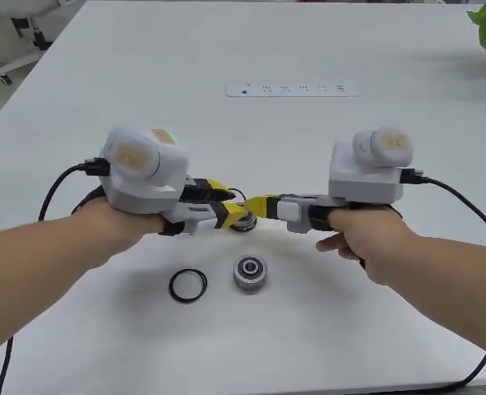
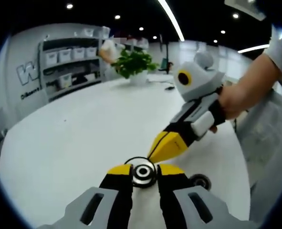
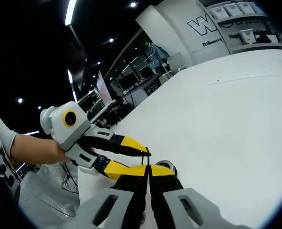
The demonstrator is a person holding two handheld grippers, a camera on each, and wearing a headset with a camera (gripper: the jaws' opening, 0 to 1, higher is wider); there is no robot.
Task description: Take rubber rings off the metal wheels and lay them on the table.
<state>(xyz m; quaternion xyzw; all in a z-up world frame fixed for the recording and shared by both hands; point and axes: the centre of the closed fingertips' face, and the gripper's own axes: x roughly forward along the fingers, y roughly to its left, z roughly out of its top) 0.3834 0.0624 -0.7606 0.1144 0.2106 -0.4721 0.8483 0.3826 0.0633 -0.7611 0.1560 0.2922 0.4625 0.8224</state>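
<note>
Wheel (image 2: 143,173) tight between L gripper (image 2: 144,167) fingers; R gripper (image 3: 149,167) fingers closed on its rubber ring (image 2: 135,160).

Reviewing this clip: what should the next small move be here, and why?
Probably draw the right tool slightly away from the left tool, peeling the rubber ring off. The left tool's jaws clamp the metal wheel, and the right tool's jaws are closed at the ring's edge, which looks partly lifted. One loose ring already lies on the table.
</note>
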